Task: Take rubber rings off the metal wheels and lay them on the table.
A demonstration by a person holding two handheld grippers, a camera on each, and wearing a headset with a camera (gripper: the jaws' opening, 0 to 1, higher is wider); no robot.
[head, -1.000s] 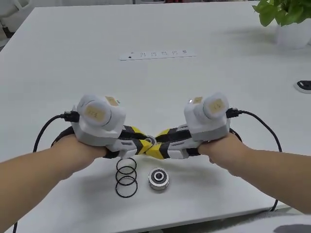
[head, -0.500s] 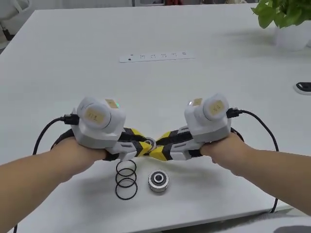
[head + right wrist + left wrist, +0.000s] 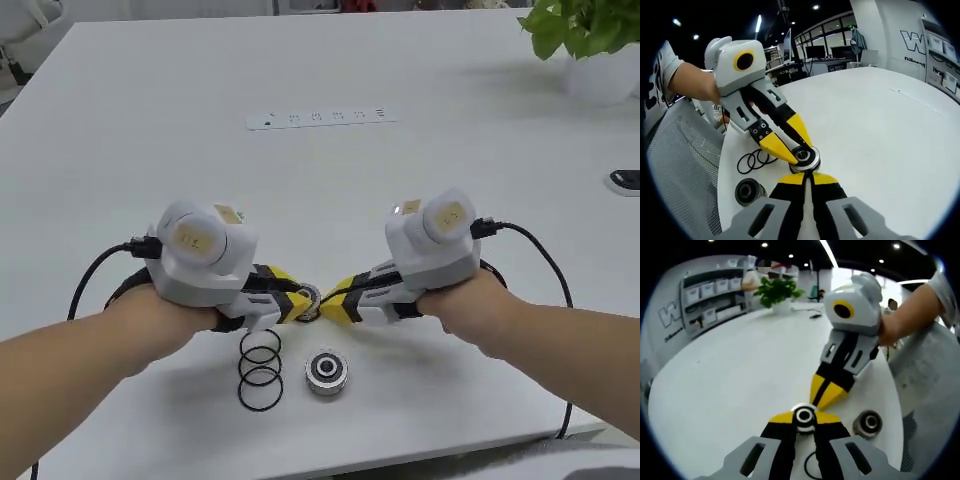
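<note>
Pinching round metal wheel [image 3: 804,416]: left gripper [image 3: 804,421]

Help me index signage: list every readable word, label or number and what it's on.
"W": large letter on the wall.
Smaller words beneath it: too blurred.
Yellow sticker on left hand-held gripper, another on right hand-held gripper: too small.
Power strip markings: too small.
</note>
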